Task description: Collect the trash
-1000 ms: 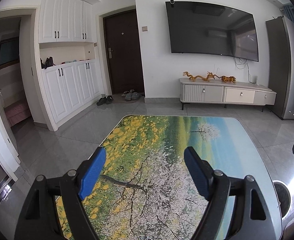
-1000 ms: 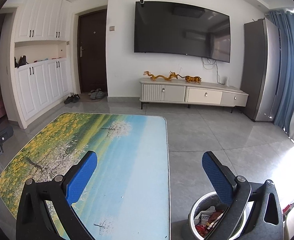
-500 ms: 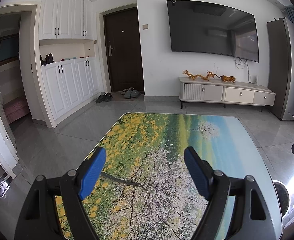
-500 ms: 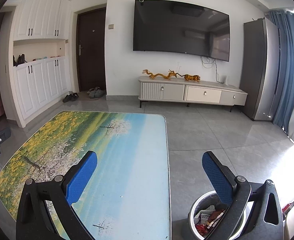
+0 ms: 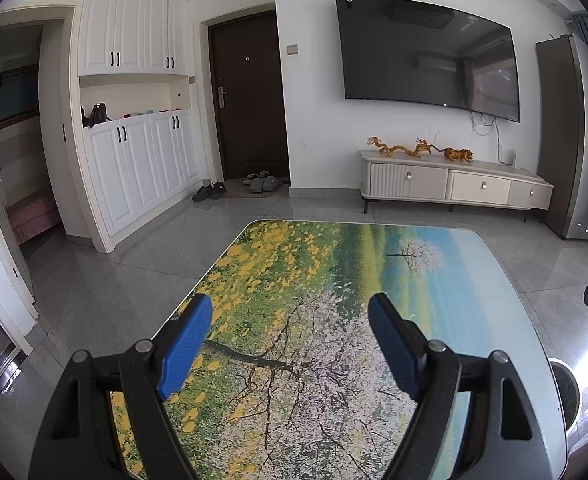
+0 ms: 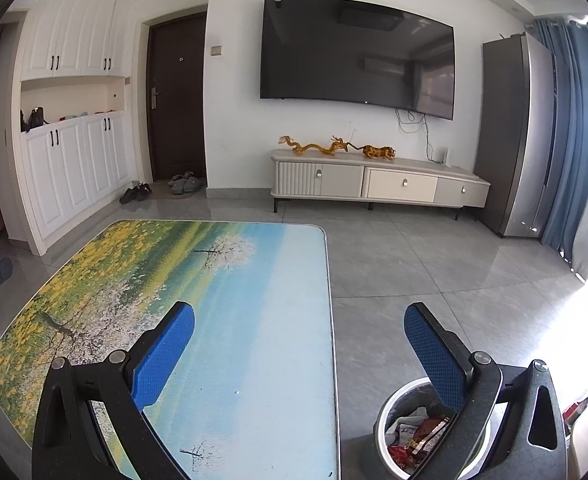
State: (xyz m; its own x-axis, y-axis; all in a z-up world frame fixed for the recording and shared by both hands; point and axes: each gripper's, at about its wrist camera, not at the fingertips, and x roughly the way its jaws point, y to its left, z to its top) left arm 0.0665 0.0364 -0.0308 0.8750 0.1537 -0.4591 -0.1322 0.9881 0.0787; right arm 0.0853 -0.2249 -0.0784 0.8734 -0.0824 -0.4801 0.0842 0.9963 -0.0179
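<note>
A round metal trash bin (image 6: 389, 408) stands on the floor right of the table, with white, red and brown wrappers (image 6: 415, 432) inside; its rim (image 5: 565, 384) also shows at the lower right of the left wrist view. My right gripper (image 6: 299, 324) is open and holds nothing, its right finger over the bin and its left finger over the table edge. Above the table's middle, my left gripper (image 5: 290, 316) is open with nothing between its blue pads. The table (image 5: 333, 272) has a painted landscape top and I see no trash on it.
A TV cabinet (image 6: 377, 184) with golden figurines stands against the far wall under a wall TV (image 6: 353, 52). White cupboards (image 5: 134, 160) and a dark door (image 5: 250, 100) are at the left, with shoes (image 5: 234, 188) on the floor. A tall grey appliance (image 6: 505, 132) and blue curtains are at the right.
Both views have drifted slightly, as if the grippers tilted or pulled back a little. Both grippers stay open and nothing was picked up.
</note>
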